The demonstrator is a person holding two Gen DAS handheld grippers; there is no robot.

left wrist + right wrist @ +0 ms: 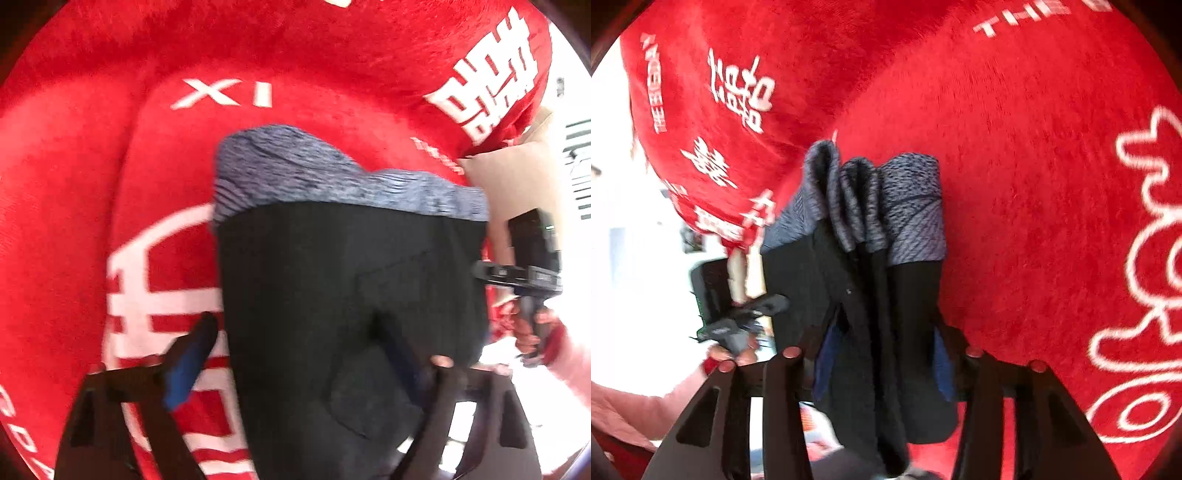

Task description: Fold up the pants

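The pants (332,288) are black with a grey-blue heathered waistband (295,173) and hang lifted over the red blanket. In the left wrist view my left gripper (295,343) stands wide open: its left finger (192,358) is clear of the cloth and its right finger is hidden behind the black fabric. In the right wrist view my right gripper (882,350) is shut on a bunched, folded stack of the pants (879,295), the waistband (908,206) fanned out above. The other gripper shows at the left (738,317).
A red plush blanket (92,184) with white characters and lettering covers the surface below; it also fills the right wrist view (1034,184). Its edge drops off toward a bright floor area (635,258). The person's hand in a pink sleeve (554,350) holds the right gripper.
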